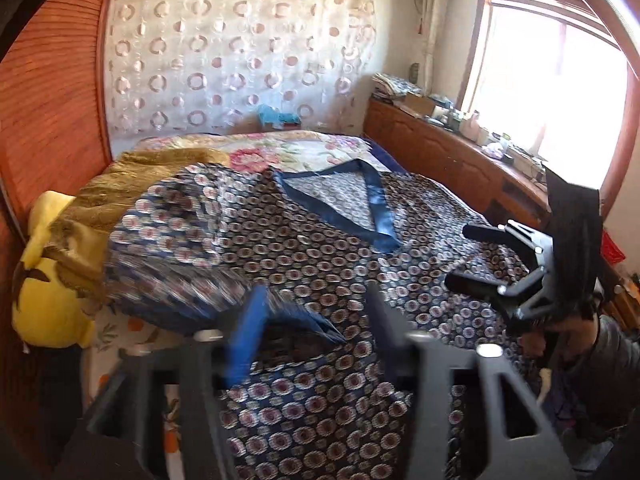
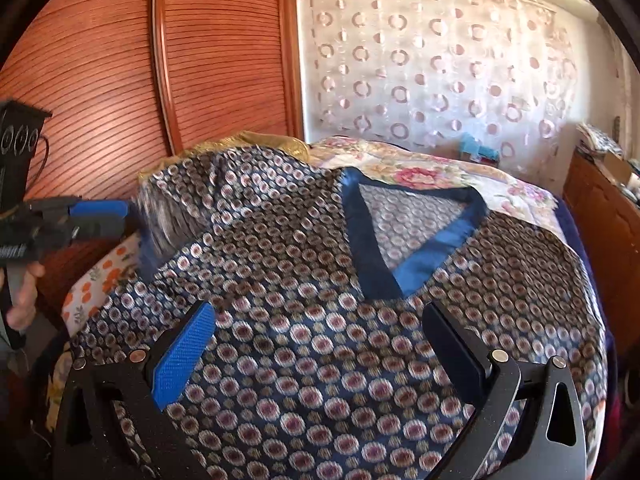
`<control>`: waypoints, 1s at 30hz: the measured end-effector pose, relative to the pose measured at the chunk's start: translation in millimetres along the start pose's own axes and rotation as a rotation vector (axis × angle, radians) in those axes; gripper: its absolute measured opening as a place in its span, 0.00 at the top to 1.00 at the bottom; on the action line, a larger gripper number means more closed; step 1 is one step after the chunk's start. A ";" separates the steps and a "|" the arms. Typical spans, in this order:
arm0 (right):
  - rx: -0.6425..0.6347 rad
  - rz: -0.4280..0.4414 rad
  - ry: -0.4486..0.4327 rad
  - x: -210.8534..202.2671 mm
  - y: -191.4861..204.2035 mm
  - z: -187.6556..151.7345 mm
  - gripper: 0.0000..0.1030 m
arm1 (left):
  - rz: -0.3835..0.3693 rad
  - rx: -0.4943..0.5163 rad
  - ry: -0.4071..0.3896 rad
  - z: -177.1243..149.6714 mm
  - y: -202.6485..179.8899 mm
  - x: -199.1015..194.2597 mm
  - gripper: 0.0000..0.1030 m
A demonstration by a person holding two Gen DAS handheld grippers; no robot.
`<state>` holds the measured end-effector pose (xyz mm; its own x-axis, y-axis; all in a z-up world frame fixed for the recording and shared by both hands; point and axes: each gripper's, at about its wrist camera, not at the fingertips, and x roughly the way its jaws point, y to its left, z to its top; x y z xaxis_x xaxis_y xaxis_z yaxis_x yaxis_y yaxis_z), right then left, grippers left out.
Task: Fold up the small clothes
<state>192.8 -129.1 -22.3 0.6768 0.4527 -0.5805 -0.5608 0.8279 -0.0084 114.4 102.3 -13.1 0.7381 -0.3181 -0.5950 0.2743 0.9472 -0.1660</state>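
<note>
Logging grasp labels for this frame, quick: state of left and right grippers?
Left gripper: jaws apart, sleeve hem of the patterned top lies between them; grip cannot be told.
Right gripper: open, holding nothing, above the top.

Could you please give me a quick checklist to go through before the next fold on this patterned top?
1. Patterned top lies front up, with the V neckline showing: ok.
2. Right gripper has its jaws open and empty above the top: ok.
3. Left gripper has a firm hold on the sleeve: cannot tell, because the cuff between the jaws is blurred.
4. Sleeve lies flat: not ok, it is raised and bunched.
5. Room beside the sleeve: not ok, the gold blanket and yellow plush lie close by.
</note>
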 end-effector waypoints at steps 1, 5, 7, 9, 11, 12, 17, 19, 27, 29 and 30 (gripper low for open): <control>0.002 0.026 -0.005 2.1 0.6 4.2 0.01 | 0.017 -0.001 -0.014 -2.2 1.9 -6.1 0.26; 0.002 0.116 0.001 17.2 10.6 18.7 0.06 | 0.031 -0.043 -0.035 -14.3 20.2 -29.0 0.22; -0.015 0.157 0.009 25.2 18.1 25.3 0.12 | 0.062 -0.056 -0.027 -25.5 30.0 -35.1 0.22; -0.043 0.188 0.022 35.5 28.9 30.7 0.19 | 0.105 -0.060 -0.004 -37.3 39.3 -32.7 0.22; -0.088 0.222 0.048 50.8 46.1 36.5 0.23 | 0.131 -0.081 0.029 -50.2 50.9 -25.6 0.22; -0.104 0.234 0.058 58.4 53.0 41.1 0.26 | 0.146 -0.107 0.044 -58.1 59.3 -23.1 0.22; -0.216 0.303 0.106 89.7 97.5 52.0 0.36 | 0.191 -0.188 0.076 -82.6 83.8 -16.3 0.22; -0.269 0.312 0.132 104.7 115.6 56.3 0.40 | 0.198 -0.195 0.084 -88.2 87.3 -16.0 0.22; -0.378 0.267 0.175 151.1 137.3 71.6 0.98 | 0.198 -0.211 0.095 -85.5 86.0 -1.7 0.22; -0.332 0.277 0.119 141.4 121.6 80.6 0.98 | 0.200 -0.212 0.088 -82.1 84.7 2.1 0.22; -0.310 0.274 0.102 138.4 115.4 84.2 0.99 | 0.195 -0.212 0.085 -79.9 83.2 4.7 0.22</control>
<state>261.9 57.0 -35.1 0.4404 0.5942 -0.6731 -0.8411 0.5352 -0.0778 91.5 182.9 -92.6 0.7076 -0.1331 -0.6940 -0.0094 0.9803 -0.1975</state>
